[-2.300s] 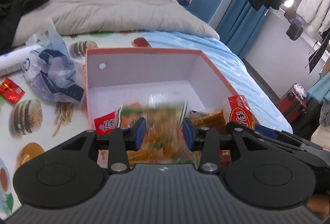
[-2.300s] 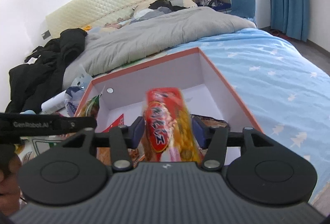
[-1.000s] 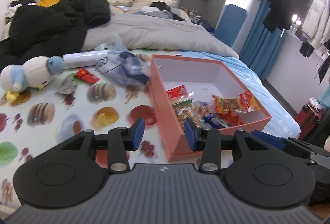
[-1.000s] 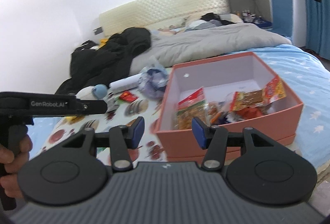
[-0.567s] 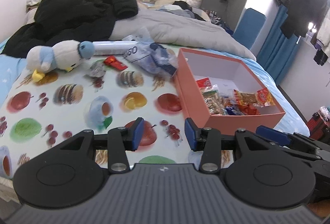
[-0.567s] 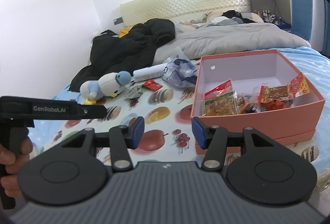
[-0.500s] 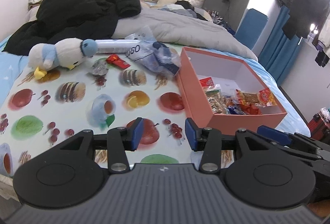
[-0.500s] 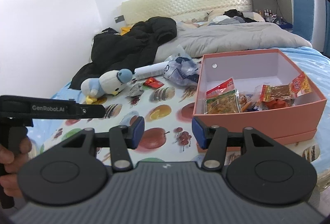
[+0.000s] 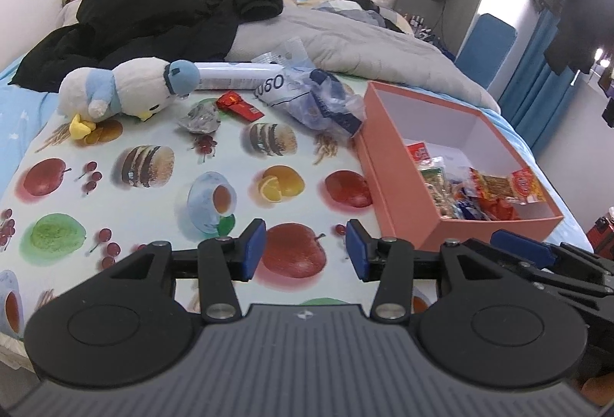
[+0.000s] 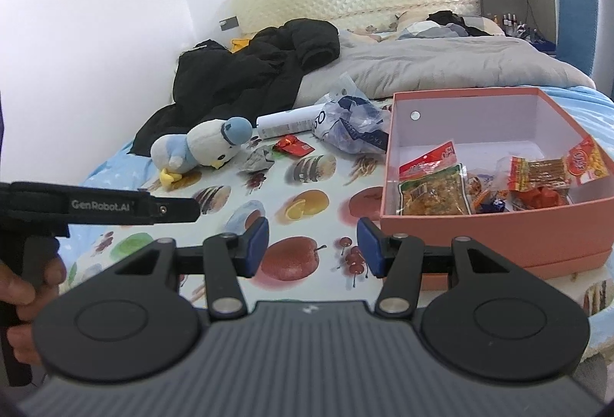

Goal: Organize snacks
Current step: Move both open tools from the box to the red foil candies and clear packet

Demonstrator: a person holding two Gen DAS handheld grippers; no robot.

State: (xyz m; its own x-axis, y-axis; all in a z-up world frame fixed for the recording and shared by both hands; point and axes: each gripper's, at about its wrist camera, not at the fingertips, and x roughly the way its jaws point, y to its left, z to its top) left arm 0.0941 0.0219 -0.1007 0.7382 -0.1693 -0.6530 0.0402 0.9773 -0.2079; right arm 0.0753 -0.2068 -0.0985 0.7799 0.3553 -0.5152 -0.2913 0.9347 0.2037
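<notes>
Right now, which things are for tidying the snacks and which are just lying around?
For the job: pink box holding snack packets, red snack packet on the cloth, crumpled silver wrapper.

Just lying about: plush penguin, black jacket, grey quilt, white tube, plastic bag.

My left gripper and right gripper share one build: black linkage arms with silver pivot screws, blue pads on the fingertips, two round black housings, and a ribbed grey body below. Left of the right gripper, my hand grips a black handle lettered "GenRobot.AI".
</notes>
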